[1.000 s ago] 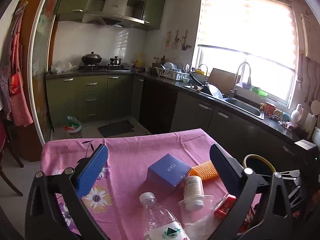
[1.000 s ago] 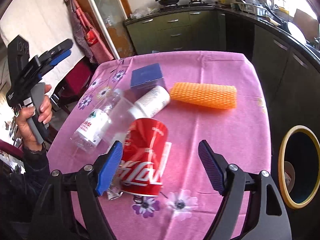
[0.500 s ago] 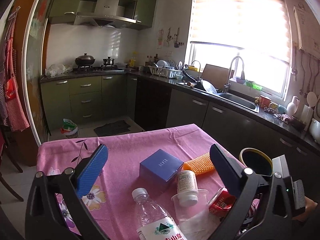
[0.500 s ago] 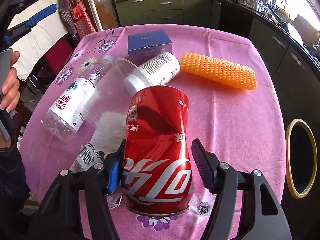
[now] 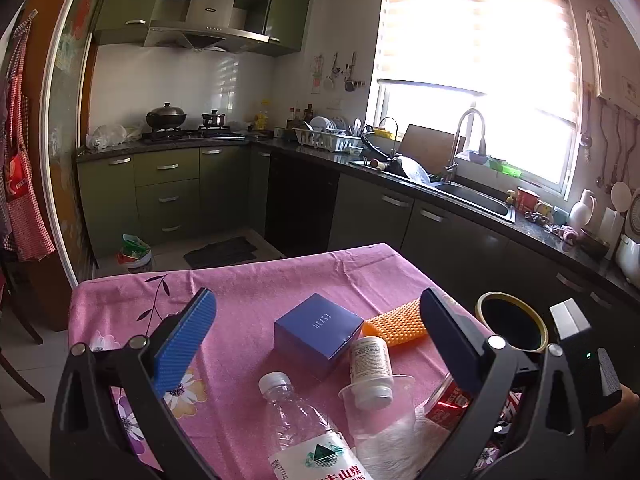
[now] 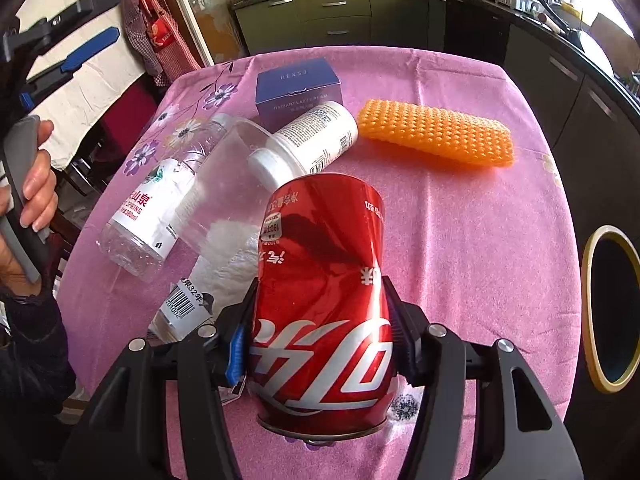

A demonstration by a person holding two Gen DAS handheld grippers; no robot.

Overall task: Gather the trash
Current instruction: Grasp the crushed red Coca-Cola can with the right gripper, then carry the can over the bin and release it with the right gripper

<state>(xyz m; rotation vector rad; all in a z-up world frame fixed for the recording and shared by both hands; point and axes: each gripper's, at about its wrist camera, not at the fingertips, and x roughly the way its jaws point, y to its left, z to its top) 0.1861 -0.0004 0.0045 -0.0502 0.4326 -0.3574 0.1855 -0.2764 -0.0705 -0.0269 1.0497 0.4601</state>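
Observation:
My right gripper (image 6: 320, 340) is shut on a dented red cola can (image 6: 320, 280), its pads pressing both sides; the can also shows in the left wrist view (image 5: 448, 400). On the pink tablecloth (image 6: 460, 220) lie a clear water bottle (image 6: 148, 208), a clear plastic cup (image 6: 228, 184), a white pill bottle (image 6: 312, 140), a blue box (image 6: 298, 84) and an orange foam net (image 6: 436, 134). My left gripper (image 5: 316, 340) is open and empty, held above the near side of the table, with the blue box (image 5: 316, 330) between its fingers in view.
A round bin with a yellow rim (image 6: 610, 308) stands on the floor to the right of the table; it also shows in the left wrist view (image 5: 512, 322). Green kitchen cabinets (image 5: 168, 196) and a counter with a sink (image 5: 472, 196) lie beyond the table.
My right gripper has moved forward around the red can and closed on it. The left gripper has stayed open and drifted slightly.

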